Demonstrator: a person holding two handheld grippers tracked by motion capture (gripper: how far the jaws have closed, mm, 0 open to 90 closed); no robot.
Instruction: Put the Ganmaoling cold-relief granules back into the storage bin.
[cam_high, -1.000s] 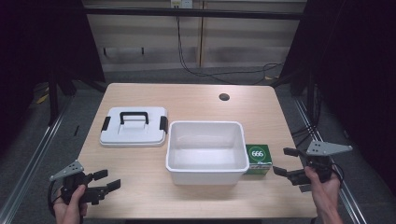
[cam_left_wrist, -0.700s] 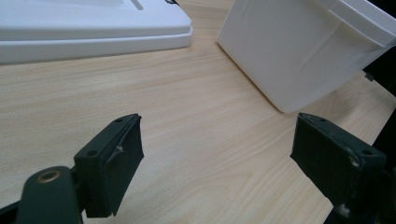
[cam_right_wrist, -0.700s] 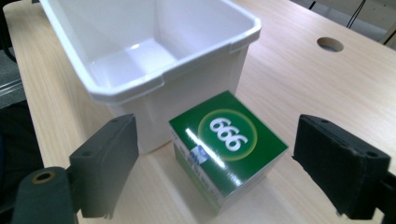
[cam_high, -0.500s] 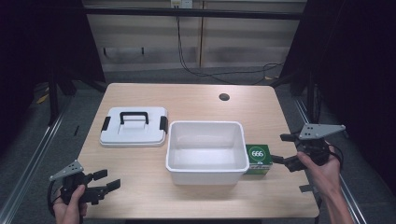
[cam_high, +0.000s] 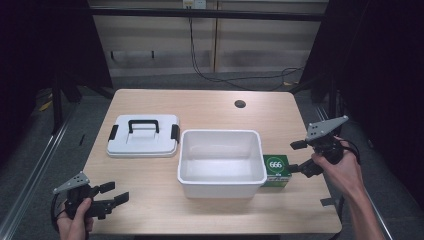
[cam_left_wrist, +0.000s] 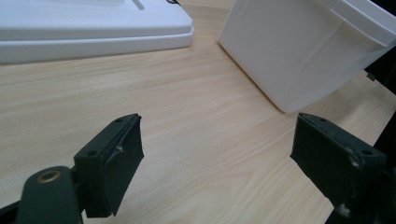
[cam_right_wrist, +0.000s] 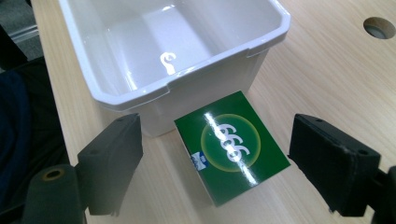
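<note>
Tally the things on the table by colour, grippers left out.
White: 2, the tub and the lid
Green: 1, the box
Total: 3

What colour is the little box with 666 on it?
Green box, with white numbers in a pale ring; clearest in the right gripper view.

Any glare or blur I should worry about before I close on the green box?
Right gripper view: a bright glare streak crosses the glossy green cardboard box, yet its 666 print reads fine; reflections also gleam inside the white plastic tub. Left gripper view: sharp on the wooden tabletop, the near jaws slightly soft. High view: table evenly lit, surroundings dark; the right hand-held gripper is small but clear.
</note>
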